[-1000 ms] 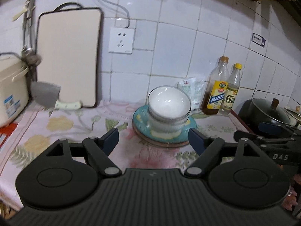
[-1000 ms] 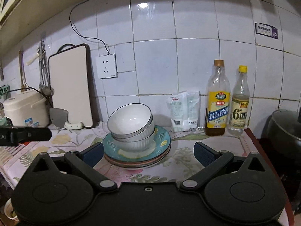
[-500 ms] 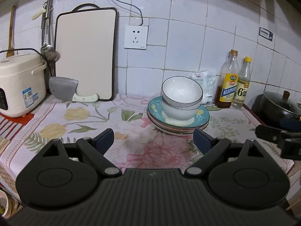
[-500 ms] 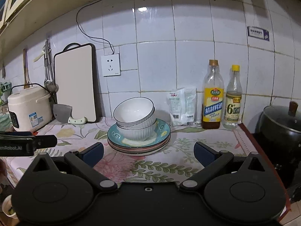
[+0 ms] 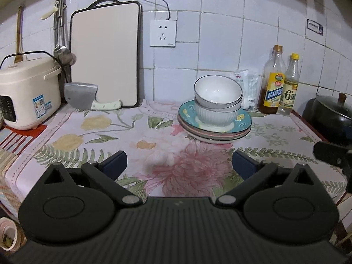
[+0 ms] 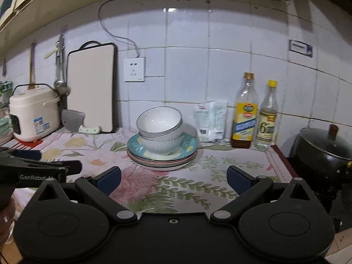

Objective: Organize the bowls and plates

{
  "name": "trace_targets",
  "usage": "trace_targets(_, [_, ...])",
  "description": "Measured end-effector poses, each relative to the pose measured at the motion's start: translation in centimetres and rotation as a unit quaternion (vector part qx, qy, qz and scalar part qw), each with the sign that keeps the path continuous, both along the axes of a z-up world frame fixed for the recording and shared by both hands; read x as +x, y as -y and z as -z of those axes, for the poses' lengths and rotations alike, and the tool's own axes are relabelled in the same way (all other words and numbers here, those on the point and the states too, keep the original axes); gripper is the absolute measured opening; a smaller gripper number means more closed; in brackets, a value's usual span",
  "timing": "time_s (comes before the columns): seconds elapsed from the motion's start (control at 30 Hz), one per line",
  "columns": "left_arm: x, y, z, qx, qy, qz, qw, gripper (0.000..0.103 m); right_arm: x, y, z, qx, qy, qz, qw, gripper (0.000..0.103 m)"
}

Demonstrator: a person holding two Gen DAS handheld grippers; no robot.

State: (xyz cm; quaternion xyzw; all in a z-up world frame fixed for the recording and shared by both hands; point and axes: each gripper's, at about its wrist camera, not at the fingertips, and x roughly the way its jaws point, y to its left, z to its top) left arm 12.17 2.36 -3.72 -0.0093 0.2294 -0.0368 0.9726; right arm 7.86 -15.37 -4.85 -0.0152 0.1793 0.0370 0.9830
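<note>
A stack of plates (image 5: 214, 129) (image 6: 162, 157), teal one on top, sits on the floral counter near the back wall. Two white bowls rest on it: a ribbed lower bowl (image 5: 216, 114) (image 6: 161, 144) and a tilted upper bowl (image 5: 217, 92) (image 6: 159, 121). My left gripper (image 5: 179, 164) is open and empty, well in front of the stack. My right gripper (image 6: 173, 177) is open and empty, also short of the stack. Each gripper shows at the edge of the other's view.
A rice cooker (image 5: 26, 90), cleaver (image 5: 82, 96) and upright cutting board (image 5: 105, 57) stand at the back left. Two bottles (image 5: 278, 85) and a white packet (image 6: 210, 121) stand right of the stack. A black pot (image 6: 323, 151) sits far right.
Both grippers have pulled back from the stack, so it looks smaller and farther away. The bowls and plates have not moved.
</note>
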Motion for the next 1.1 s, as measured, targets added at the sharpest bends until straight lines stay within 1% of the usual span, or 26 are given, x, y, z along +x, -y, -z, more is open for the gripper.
trace_targets(0.1, [-0.3,0.4,-0.2,0.022,-0.018,-0.016,0.9995,0.103,-0.4,0.1,-0.4,-0.004,-0.005,0.018,1.0,0.103])
trace_targets(0.17, [-1.2,0.6,-0.5,0.031,-0.006,-0.019,0.9993,0.103,-1.0,0.2,-0.8,-0.004,0.002,0.023,1.0,0.103])
trace_targets(0.3, [-2.1,0.5,-1.1,0.02,-0.006,-0.01,0.9997,0.103,-2.2,-0.1,-1.5,-0.017,0.024,0.04,0.999,0.103])
trace_targets(0.4, [-2.6,0.7,-1.4,0.029,0.001,-0.018,0.9994,0.103,-3.0,-0.6,-1.8,-0.032,0.041,0.042,0.998,0.103])
trace_targets(0.5, [-3.0,0.8,-1.6,0.037,0.005,-0.025,0.999,0.103,-3.2,-0.4,-1.8,-0.013,0.044,0.039,0.998,0.103])
trace_targets(0.63, [-3.3,1.0,-1.6,0.047,0.009,-0.031,0.9984,0.103,-2.7,1.0,-1.5,0.043,0.022,0.041,0.998,0.103])
trace_targets(0.67, [-3.4,1.0,-1.5,0.049,0.009,-0.032,0.9983,0.103,-2.6,1.1,-1.3,0.046,0.019,0.041,0.998,0.103])
trace_targets(0.8, [-3.7,1.0,-1.3,0.048,0.009,-0.033,0.9982,0.103,-2.8,1.1,-0.8,0.033,0.015,0.059,0.998,0.103])
trace_targets(0.9, [-3.8,1.0,-1.2,0.059,0.012,-0.042,0.9973,0.103,-3.2,0.8,-0.4,0.034,0.012,0.058,0.998,0.103])
trace_targets(1.03, [-4.0,0.8,-1.1,0.053,0.012,-0.04,0.9977,0.103,-3.4,-0.3,0.0,-0.008,0.015,0.063,0.998,0.103])
trace_targets(1.1, [-4.0,0.9,-0.9,0.056,0.018,-0.044,0.9973,0.103,-3.5,-0.3,0.1,-0.005,0.017,0.064,0.998,0.103])
